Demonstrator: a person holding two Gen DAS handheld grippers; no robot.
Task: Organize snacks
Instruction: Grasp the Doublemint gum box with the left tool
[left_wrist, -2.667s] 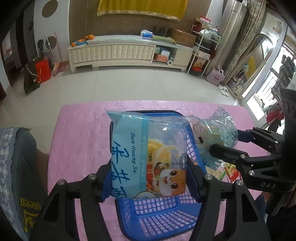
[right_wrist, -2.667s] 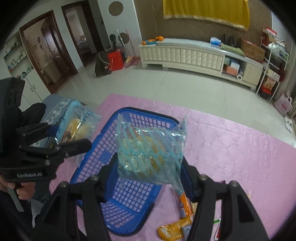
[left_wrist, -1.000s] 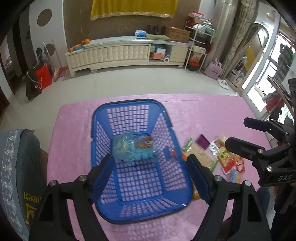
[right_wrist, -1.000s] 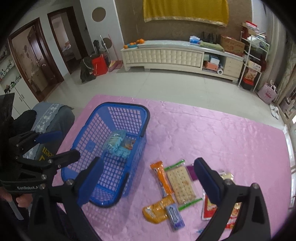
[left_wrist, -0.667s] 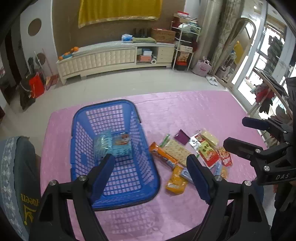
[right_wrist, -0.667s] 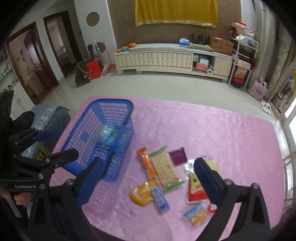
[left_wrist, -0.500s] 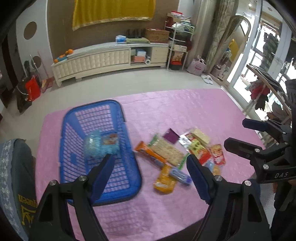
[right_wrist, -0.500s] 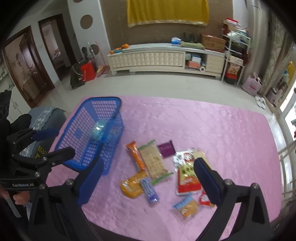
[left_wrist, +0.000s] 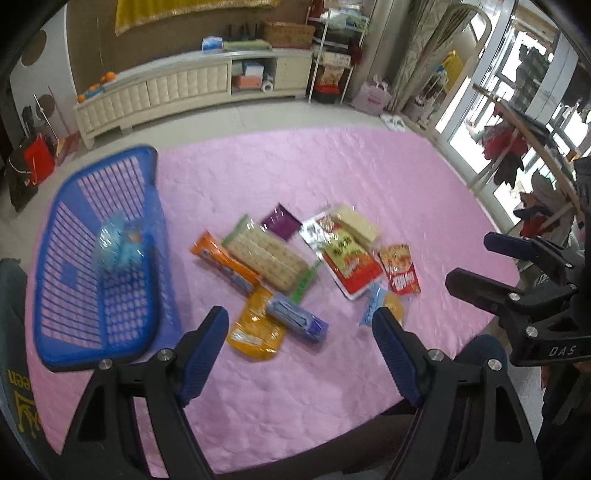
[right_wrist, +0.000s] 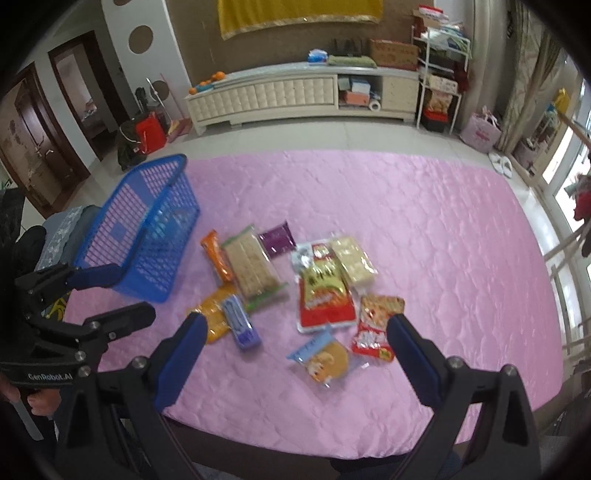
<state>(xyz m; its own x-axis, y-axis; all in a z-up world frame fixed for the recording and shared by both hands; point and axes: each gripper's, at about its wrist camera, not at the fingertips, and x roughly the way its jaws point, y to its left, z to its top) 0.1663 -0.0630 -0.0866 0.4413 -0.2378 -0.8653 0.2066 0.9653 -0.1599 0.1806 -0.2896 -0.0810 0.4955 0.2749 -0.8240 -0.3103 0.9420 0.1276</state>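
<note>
A blue plastic basket (left_wrist: 74, 229) (right_wrist: 147, 229) stands on the left of the pink table with light-blue snack bags (left_wrist: 118, 243) inside. Right of it lies a loose pile: an orange bar (left_wrist: 225, 266), a cracker pack (left_wrist: 266, 254), a purple packet (left_wrist: 280, 221), a red-and-yellow bag (right_wrist: 325, 291), a small red bag (right_wrist: 375, 325) and a round cake packet (right_wrist: 321, 358). My left gripper (left_wrist: 301, 321) hangs open and empty above a blue-purple pack (left_wrist: 295, 317). My right gripper (right_wrist: 295, 325) is open and empty above the cake packet.
The pink quilted cloth (right_wrist: 424, 221) covers the table, bare on its right and far side; its front edge is close below both grippers. A chair with grey fabric (right_wrist: 62, 225) stands left of the basket. A person's hand (right_wrist: 40, 402) holds the left gripper's handle.
Both grippers let go of their light-blue bags, which now lie in the basket. Both then swung right and sank from above the basket to above the snack pile.
</note>
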